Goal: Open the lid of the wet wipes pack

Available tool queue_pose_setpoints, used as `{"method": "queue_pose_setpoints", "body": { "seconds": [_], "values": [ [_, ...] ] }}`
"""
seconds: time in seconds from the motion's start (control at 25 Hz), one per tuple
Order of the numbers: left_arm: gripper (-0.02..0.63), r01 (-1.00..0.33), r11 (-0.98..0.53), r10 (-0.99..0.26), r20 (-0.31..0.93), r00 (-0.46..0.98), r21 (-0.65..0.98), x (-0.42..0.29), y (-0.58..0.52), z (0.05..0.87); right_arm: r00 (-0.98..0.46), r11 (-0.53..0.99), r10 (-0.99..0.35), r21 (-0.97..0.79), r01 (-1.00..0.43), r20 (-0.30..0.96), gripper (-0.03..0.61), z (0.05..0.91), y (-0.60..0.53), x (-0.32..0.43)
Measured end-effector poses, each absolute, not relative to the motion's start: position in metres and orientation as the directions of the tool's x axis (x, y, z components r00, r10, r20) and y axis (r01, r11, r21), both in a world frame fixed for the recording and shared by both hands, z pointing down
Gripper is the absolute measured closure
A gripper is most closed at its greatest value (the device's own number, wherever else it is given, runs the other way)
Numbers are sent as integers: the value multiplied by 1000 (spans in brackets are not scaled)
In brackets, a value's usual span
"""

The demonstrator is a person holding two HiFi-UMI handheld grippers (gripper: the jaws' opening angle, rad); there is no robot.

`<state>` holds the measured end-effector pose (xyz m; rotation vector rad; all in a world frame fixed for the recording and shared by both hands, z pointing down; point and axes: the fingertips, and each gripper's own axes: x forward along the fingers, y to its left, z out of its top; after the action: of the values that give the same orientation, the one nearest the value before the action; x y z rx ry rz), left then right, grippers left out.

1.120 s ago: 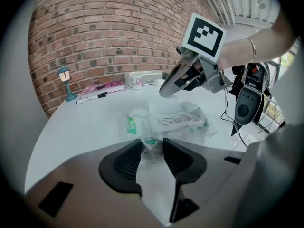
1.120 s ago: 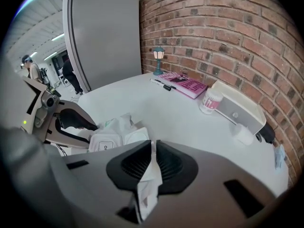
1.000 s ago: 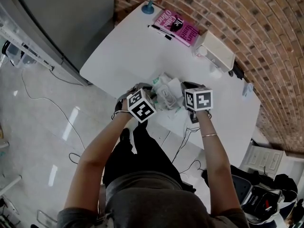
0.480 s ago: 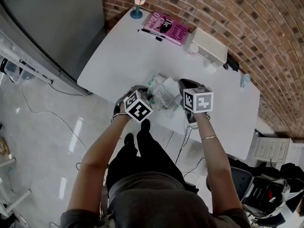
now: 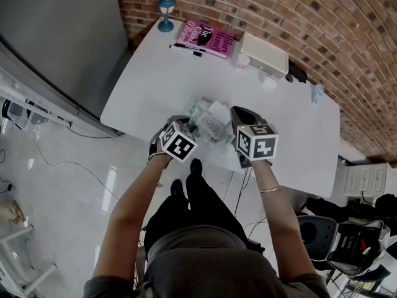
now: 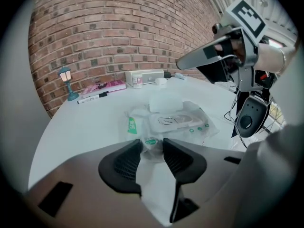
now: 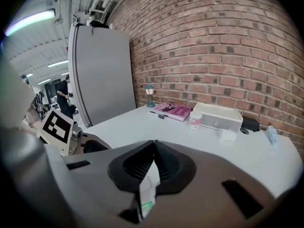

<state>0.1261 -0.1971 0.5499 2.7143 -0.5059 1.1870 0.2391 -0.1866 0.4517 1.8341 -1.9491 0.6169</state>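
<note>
My left claw [image 6: 152,145] grips the wet wipes pack [image 6: 173,123] by its near edge, right claw [image 7: 153,147] hangs closed above; lid [image 6: 164,101] looks open, release next.

No text is read with certainty. Large lettering is seen on the cover of the pink book [image 5: 208,38], but is blurred. Green labels are noted on the wet wipes pack [image 6: 173,122], too small to read.
</note>
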Motion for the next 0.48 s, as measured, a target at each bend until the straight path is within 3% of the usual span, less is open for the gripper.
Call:
{"method": "queue_pose_setpoints", "body": {
  "seconds": [0.48],
  "values": [
    [491, -403, -914, -326, 678, 659, -48, 113, -198, 519, -69, -2, -859, -138, -990, 506, 571, 447, -153, 216]
  ]
}}
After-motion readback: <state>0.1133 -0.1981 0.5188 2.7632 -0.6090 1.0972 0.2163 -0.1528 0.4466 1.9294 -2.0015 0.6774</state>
